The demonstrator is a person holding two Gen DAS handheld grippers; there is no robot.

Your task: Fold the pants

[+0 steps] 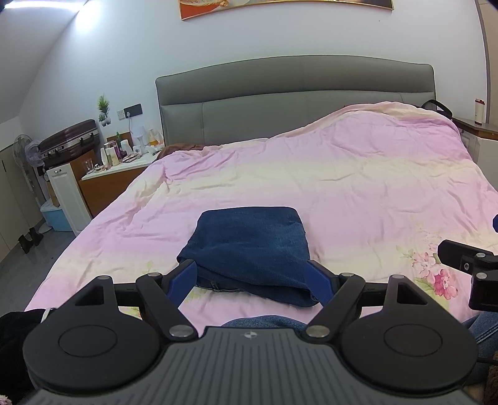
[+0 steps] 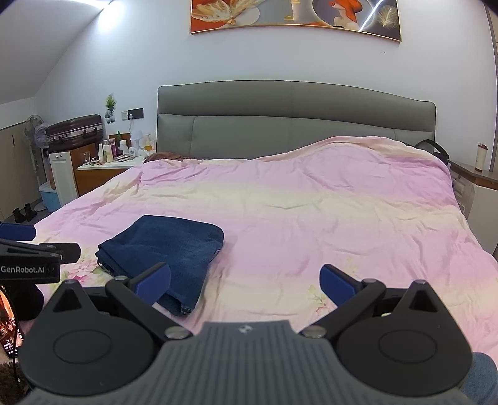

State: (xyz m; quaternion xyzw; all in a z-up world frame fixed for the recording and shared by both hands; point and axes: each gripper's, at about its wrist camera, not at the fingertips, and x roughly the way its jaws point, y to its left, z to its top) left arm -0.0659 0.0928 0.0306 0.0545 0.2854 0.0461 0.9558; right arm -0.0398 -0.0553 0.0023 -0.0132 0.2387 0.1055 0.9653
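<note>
Left gripper [image 1: 252, 282] spread wide, blue fingers [image 1: 182, 280] flanking the near end of the folded jeans [image 1: 249, 241], one on each side; whether the pads actually touch the denim hard to tell, as the cloth overlaps the right-hand one. Right gripper [image 2: 246, 278] likewise open and empty, poised above bare pink duvet [image 2: 311, 218] just right of the jeans [image 2: 162, 252], its left finger [image 2: 154, 280] overlapping the bundle's near right corner in view. Jeans folded into a compact dark-blue rectangle, lying flat on the duvet toward the foot of the bed. Beyond the jeans, grey padded headboard [image 2: 292, 124]. Left of the jeans, past the bed edge, cluttered bedside table [image 2: 109, 166]. Above the headboard, framed picture [image 2: 294, 18].
</note>
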